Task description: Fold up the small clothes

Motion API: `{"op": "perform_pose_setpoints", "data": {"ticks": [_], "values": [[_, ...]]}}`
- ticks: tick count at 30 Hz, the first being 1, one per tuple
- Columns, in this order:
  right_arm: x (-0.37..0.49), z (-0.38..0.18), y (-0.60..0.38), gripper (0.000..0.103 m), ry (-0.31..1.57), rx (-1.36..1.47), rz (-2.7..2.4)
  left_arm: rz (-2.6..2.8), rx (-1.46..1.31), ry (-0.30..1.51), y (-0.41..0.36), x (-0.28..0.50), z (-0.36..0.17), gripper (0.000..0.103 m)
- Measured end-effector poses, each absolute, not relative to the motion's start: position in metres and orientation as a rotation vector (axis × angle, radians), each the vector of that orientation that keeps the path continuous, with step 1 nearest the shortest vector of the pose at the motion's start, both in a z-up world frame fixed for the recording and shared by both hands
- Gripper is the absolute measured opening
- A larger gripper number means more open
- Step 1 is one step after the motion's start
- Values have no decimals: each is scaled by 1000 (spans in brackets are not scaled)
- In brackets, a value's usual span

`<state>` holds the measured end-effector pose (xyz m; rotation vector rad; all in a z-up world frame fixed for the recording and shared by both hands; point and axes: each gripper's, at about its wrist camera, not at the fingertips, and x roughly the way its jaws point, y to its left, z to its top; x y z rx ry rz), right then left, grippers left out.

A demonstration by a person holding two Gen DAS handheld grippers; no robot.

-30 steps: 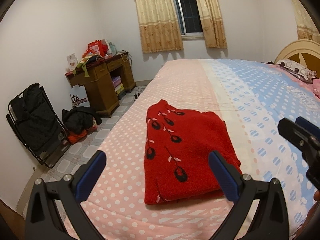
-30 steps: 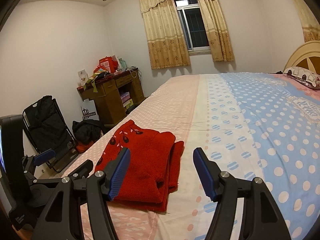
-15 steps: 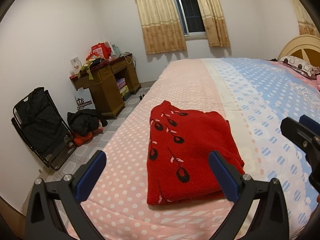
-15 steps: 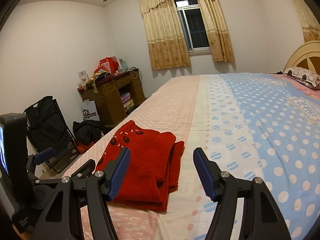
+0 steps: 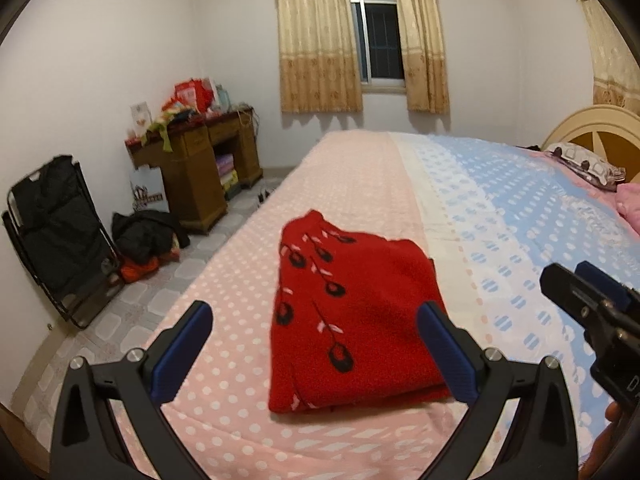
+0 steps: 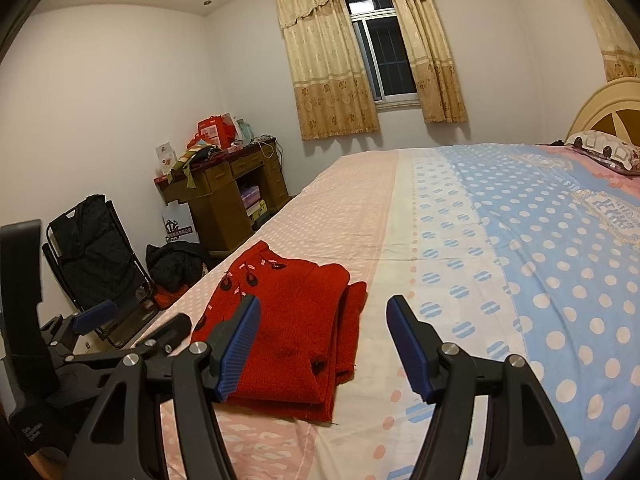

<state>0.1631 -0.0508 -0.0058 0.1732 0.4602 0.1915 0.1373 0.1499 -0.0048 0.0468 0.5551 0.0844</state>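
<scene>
1. Sweater (image 5: 352, 312): red knit with black and white motifs, folded into a flat stack. It lies on the pink dotted strip of the bed (image 5: 460, 168), near the front edge.
2. Left gripper (image 5: 316, 344): jaws spread wide, blue pads (image 5: 184, 348) apart, nothing between them. It hovers above the sweater's near end without touching it.
3. Right gripper (image 6: 324, 344): jaws apart and empty, poised over the bed just right of the sweater.
4. Bed: cover in pink, white and blue dotted bands; pillow (image 5: 584, 164) by the headboard.
5. Desk (image 5: 196, 168): wooden, cluttered, against the far wall.
6. Chair (image 5: 56, 236): folding, draped in black clothing, on the left.
7. Window (image 5: 378, 36): dark, flanked by beige curtains.
</scene>
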Motion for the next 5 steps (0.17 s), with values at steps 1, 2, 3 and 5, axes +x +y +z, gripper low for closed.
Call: {"op": "perform_pose_setpoints", "data": {"ticks": [1,2,3,5], "values": [[163,-6,-51,66,460,173,191,99,61,557,149,138,-5,103],[163,-6,-51,66,461,175,190,106,68,559,149,140,-6,103],[163,-7,-52,66,463,179,189,119,80,568,149,142,-7,103],[162,-8,-52,66,465,181,185,134,88,588,150,145,-9,103]]}}
